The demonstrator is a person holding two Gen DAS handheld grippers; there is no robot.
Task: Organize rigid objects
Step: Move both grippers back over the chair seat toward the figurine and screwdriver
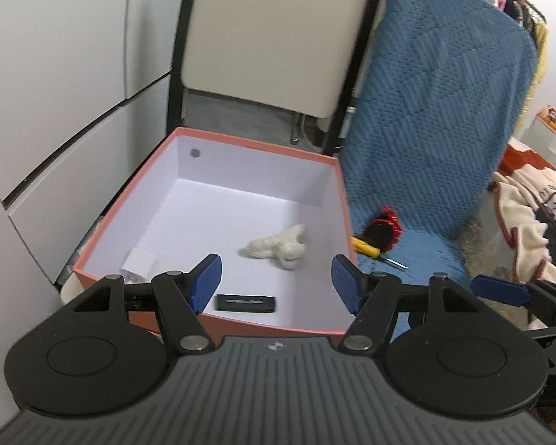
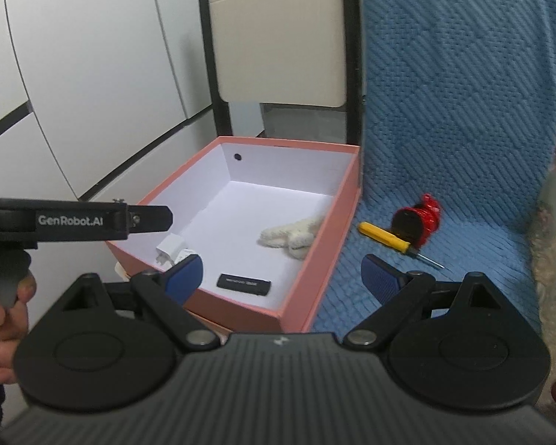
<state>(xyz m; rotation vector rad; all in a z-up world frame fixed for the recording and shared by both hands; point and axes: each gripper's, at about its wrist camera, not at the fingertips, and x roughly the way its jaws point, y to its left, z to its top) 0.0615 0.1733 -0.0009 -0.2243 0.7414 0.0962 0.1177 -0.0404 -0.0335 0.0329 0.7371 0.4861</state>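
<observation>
A pink box (image 1: 137,193) (image 2: 322,237) with a white inside sits on a chair seat. In it lie a white plush toy (image 1: 278,246) (image 2: 296,235), a white charger (image 1: 139,261) (image 2: 170,248) and a small black bar (image 1: 246,303) (image 2: 244,283). On the blue-covered chair to the right lie a yellow screwdriver (image 1: 368,246) (image 2: 385,237) and a red-and-black object (image 1: 383,228) (image 2: 419,222). My left gripper (image 1: 276,283) is open and empty above the box's near edge. My right gripper (image 2: 281,278) is open and empty over the box's near right corner.
White cabinet doors (image 1: 55,92) stand to the left. A beige chair back (image 1: 274,37) rises behind the box. The blue cover (image 1: 437,111) drapes the right chair. A patterned blanket (image 1: 530,215) lies far right. The left gripper's body (image 2: 74,220) shows in the right wrist view.
</observation>
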